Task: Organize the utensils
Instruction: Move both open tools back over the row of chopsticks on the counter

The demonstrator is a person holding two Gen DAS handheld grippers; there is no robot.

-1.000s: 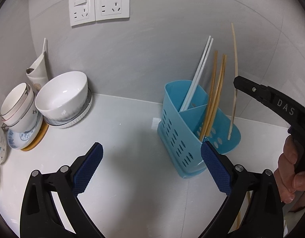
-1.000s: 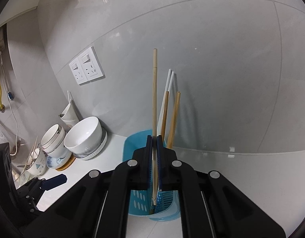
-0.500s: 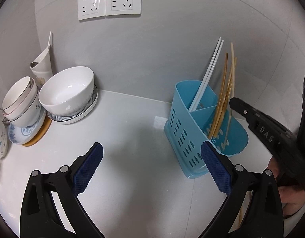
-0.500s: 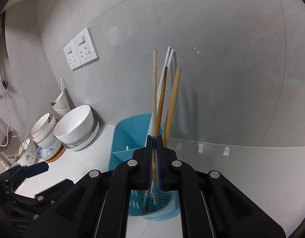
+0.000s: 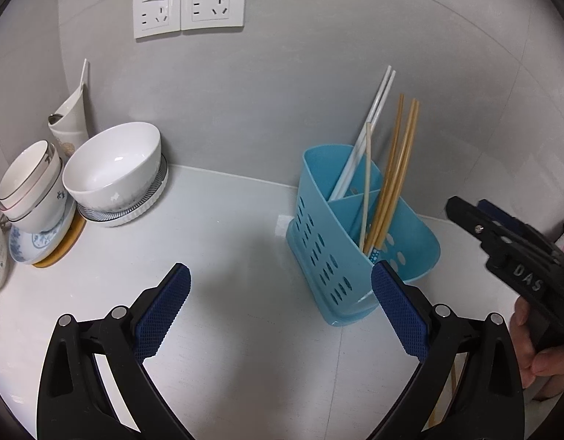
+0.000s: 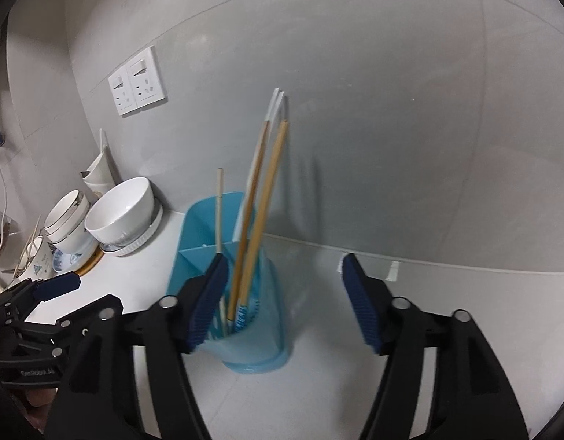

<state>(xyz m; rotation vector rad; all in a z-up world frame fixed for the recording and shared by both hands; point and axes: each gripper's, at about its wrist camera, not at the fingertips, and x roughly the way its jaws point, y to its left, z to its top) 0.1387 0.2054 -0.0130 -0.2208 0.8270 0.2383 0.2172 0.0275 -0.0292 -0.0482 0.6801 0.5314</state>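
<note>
A blue perforated utensil holder (image 5: 355,242) stands on the white counter by the wall. In it are two white chopsticks (image 5: 369,132), brown bamboo chopsticks (image 5: 395,168) and one pale wooden chopstick (image 5: 366,183). My right gripper (image 6: 284,262) hovers just over the holder (image 6: 245,293) and its jaws are opening. The pale chopstick (image 6: 219,209) stands loose beside its left finger, with no pad pressing on it. In the left wrist view the right gripper (image 5: 467,207) comes in from the right. My left gripper (image 5: 281,275) is open and empty in front of the holder.
A white bowl (image 5: 113,168) on a ribbed plate and stacked cups (image 5: 29,190) on a patterned dish sit at the left. Behind them leans a white ceramic piece (image 5: 71,121). Wall sockets (image 5: 188,0) are above. A wooden stick (image 5: 452,377) lies partly hidden under my left gripper.
My right gripper was shut on the pale chopstick and lowered it into the holder. Its jaws have now come apart and the chopstick has dropped in. My left gripper stays open.
</note>
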